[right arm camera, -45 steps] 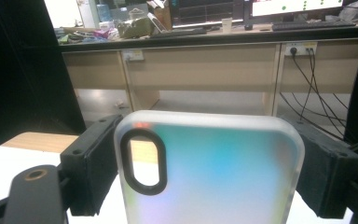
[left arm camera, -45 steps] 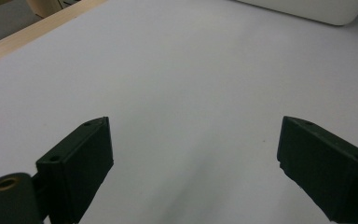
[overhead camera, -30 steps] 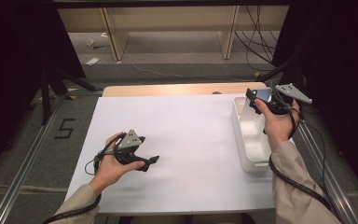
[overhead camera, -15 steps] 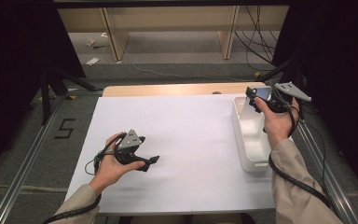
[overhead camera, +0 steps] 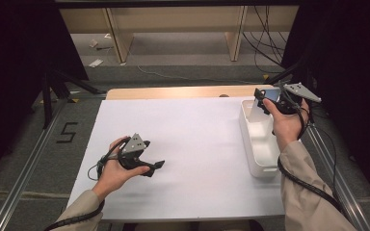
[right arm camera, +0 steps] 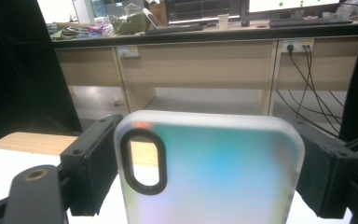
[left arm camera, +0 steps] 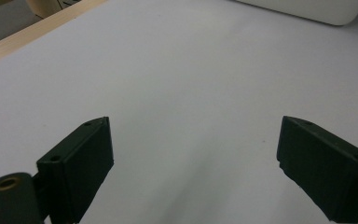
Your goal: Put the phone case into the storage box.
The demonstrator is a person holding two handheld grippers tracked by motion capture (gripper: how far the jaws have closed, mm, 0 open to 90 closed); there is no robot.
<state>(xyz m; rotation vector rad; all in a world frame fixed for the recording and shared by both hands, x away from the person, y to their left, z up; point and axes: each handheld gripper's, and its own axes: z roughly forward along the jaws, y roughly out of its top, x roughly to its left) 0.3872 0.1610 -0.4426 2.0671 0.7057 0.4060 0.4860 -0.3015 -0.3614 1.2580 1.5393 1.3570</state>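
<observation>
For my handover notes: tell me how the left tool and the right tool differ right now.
The left tool has its jaws spread with nothing between them; the right tool clamps a translucent phone case. The left tool sits low over the white table sheet; the right tool is raised above the white bin. Both are hand-held.

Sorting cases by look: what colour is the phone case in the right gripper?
Frosted translucent phone case with an iridescent blue-green-pink sheen; clearest in the right gripper view.

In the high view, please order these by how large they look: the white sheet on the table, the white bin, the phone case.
1. White sheet, by far the largest.
2. White bin.
3. Phone case, partly hidden by the right claw holding it.
</observation>
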